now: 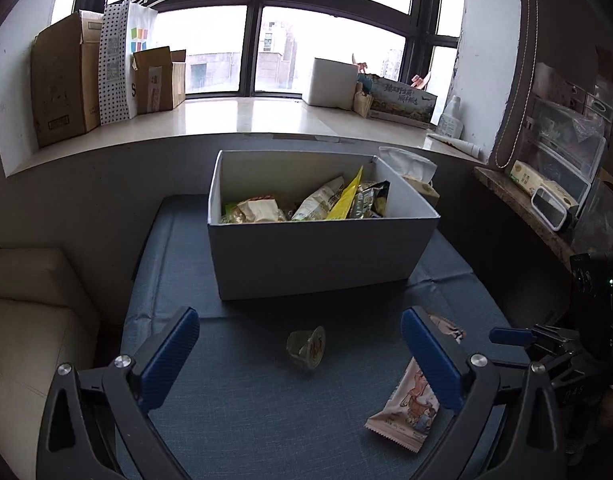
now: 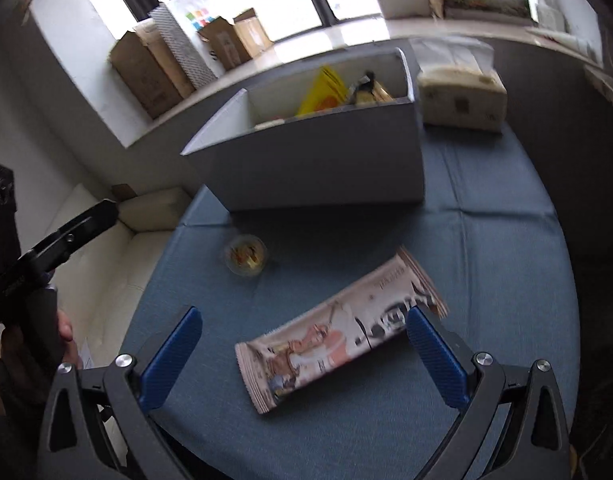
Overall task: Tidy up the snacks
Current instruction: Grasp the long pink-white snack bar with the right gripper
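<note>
A white box (image 1: 318, 256) (image 2: 318, 168) stands on the blue tablecloth, holding several snack packets. In front of it a small clear jelly cup (image 1: 306, 348) (image 2: 245, 255) lies on the cloth. A long pink snack packet (image 1: 406, 408) (image 2: 338, 332) lies flat to the right of the cup. My left gripper (image 1: 300, 354) is open above the cloth, with the cup between its fingers' line. My right gripper (image 2: 302, 350) is open and hovers over the pink packet. The right gripper also shows at the right edge of the left wrist view (image 1: 510, 336).
A tissue box (image 2: 462, 96) (image 1: 418, 184) sits right behind the white box. A cream sofa (image 1: 30, 320) (image 2: 118, 248) is left of the table. Cardboard boxes (image 1: 66, 80) and bags line the window sill. A cluttered shelf (image 1: 546, 200) is at right.
</note>
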The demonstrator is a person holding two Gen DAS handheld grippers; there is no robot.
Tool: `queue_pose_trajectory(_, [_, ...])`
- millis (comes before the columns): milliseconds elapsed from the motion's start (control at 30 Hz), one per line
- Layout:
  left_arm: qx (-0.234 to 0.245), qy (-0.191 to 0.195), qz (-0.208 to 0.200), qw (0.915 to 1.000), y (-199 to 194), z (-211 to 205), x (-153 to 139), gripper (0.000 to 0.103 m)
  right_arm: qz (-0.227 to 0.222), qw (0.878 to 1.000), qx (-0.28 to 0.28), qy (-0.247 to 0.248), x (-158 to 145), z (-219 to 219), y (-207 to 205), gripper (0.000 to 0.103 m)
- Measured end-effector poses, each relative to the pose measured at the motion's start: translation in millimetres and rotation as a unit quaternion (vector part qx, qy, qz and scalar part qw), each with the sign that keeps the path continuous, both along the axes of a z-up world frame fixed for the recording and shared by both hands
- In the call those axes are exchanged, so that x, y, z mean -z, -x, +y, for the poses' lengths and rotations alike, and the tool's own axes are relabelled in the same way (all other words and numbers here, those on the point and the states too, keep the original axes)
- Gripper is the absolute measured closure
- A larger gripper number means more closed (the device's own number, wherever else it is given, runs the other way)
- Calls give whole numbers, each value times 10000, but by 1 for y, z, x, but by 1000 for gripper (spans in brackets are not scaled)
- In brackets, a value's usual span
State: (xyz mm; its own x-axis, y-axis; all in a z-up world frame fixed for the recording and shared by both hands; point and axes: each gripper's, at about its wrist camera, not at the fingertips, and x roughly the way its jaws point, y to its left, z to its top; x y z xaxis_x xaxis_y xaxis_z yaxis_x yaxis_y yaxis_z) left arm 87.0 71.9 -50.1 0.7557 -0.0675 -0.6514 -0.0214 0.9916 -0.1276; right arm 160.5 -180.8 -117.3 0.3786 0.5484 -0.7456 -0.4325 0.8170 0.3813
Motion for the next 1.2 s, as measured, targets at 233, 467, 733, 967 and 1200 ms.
queue_pose_trajectory(233, [-79,123,185,9997,5,16,18,0,1009,9936,485,-112,46,-4,-9,0])
queue_pose_trajectory(467, [-83,203,207,9995,11,21,26,0,1176,9917,459,239,62,24,-42,0])
queue_pose_trajectory(733, [-144,261,305,9991,11,26,37,0,1017,9923,54,699,63,72,-68,0])
queue_pose_trajectory(967, [-199,430,311,9984,13,36,40,0,919,9883,-516,1105,65,100,-54,0])
queue_pose_trajectory(1200, [-118,263,486,9984,-3,31,55,0,100,9749,-633,2131,69,105,-16,12])
